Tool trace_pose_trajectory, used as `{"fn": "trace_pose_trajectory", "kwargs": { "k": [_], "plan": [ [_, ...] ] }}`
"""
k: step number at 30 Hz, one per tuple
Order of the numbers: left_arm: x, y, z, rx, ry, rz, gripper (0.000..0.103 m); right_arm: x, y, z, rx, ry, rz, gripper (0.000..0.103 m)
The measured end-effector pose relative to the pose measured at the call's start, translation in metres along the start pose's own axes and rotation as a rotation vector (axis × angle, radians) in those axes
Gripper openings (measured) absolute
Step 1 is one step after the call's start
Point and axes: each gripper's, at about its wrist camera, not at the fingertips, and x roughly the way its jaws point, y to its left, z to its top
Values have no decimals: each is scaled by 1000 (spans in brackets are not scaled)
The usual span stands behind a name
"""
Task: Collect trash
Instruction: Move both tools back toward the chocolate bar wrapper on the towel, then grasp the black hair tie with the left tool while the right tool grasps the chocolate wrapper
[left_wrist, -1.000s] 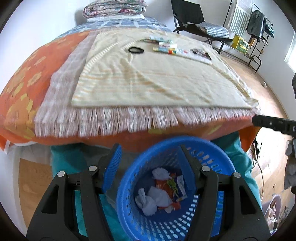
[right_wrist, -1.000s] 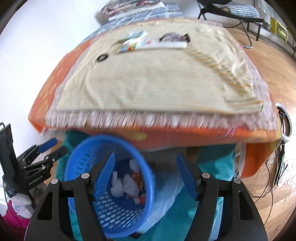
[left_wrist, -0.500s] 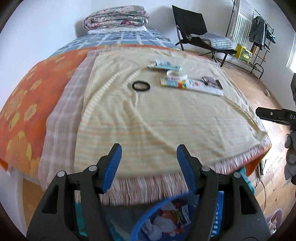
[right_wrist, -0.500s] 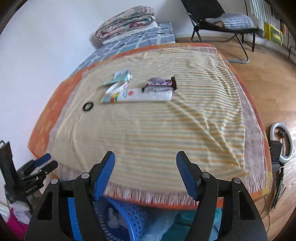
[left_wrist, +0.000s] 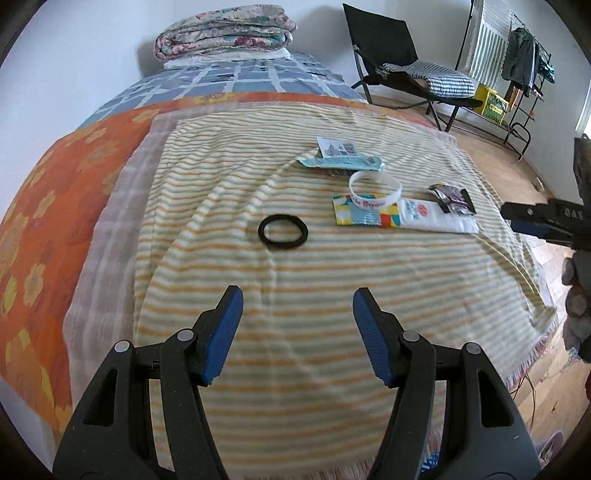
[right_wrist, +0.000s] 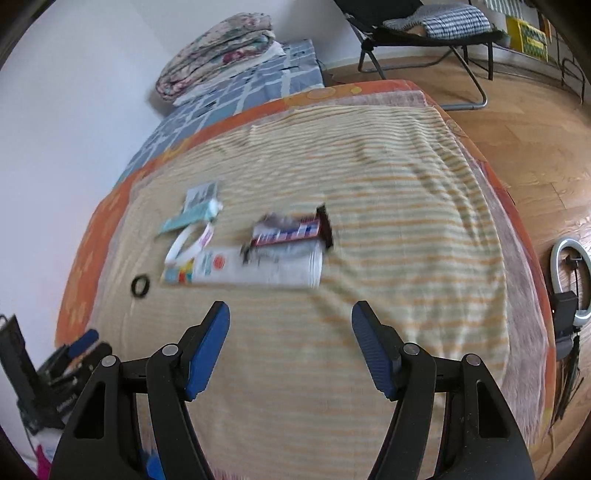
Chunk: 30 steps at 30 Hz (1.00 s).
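Observation:
Several items lie on the striped yellow blanket (left_wrist: 295, 266) on the bed: a black ring (left_wrist: 283, 232), a white wristband (left_wrist: 375, 187), a white and coloured packet (left_wrist: 402, 216), a dark candy wrapper (left_wrist: 452, 197) and a teal wrapper (left_wrist: 341, 161). In the right wrist view the candy wrapper (right_wrist: 291, 230) lies on the packet (right_wrist: 251, 267), beside the wristband (right_wrist: 188, 243) and the black ring (right_wrist: 140, 285). My left gripper (left_wrist: 297, 314) is open and empty above the blanket's near part. My right gripper (right_wrist: 291, 332) is open and empty, short of the packet.
A folded quilt (left_wrist: 225, 29) lies at the bed's head. A black folding chair (left_wrist: 402, 70) and a clothes rack (left_wrist: 524, 74) stand on the wooden floor at the right. A ring light (right_wrist: 572, 280) lies on the floor beside the bed.
Both grippers have risen from the blue trash basket beside the bed and moved forward over the blanket. The basket has dropped almost out of view. Both stayed open.

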Motion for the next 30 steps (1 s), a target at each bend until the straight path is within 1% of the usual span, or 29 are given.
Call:
{"fn": "trace_pose_trajectory", "kwargs": {
  "k": [5,8,10,14,19,21,22,23,24,25,26,27,28,29,30],
  "plan": [
    [19,5,13,-15,10,-5,64,31,-8,27,31,19,-30,68],
    [28,5,17,-5,14,-6,64,48,-14,36,71,44,2,68],
    [35,4,21,6,20,-1,64,54,-13,38,77,53,11,68],
    [48,7,29,-3,30,9,64,67,-5,41,53,63,-18,68],
    [63,13,36,-20,44,25,64,76,-4,45,59,61,-41,68],
    [69,14,37,-20,52,28,58,77,-2,45,51,57,-52,68],
    [71,15,36,-23,54,29,47,77,-1,45,48,57,-55,68],
    [72,15,36,-25,52,36,42,77,-1,45,45,55,-58,68],
    [72,16,36,-22,43,41,41,77,0,44,43,54,-58,68],
    [72,16,35,-19,37,44,34,76,-1,44,40,52,-58,68],
    [72,16,35,-18,35,45,28,76,-1,44,40,49,-61,62],
    [71,18,35,-21,33,45,26,75,-2,43,41,48,-69,57],
    [72,19,37,-24,33,43,19,75,-3,43,43,47,-73,50],
    [72,21,38,-30,33,43,12,75,-4,44,47,46,-71,46],
    [72,22,38,-36,35,42,11,75,-5,44,51,47,-64,44]
  ]
}}
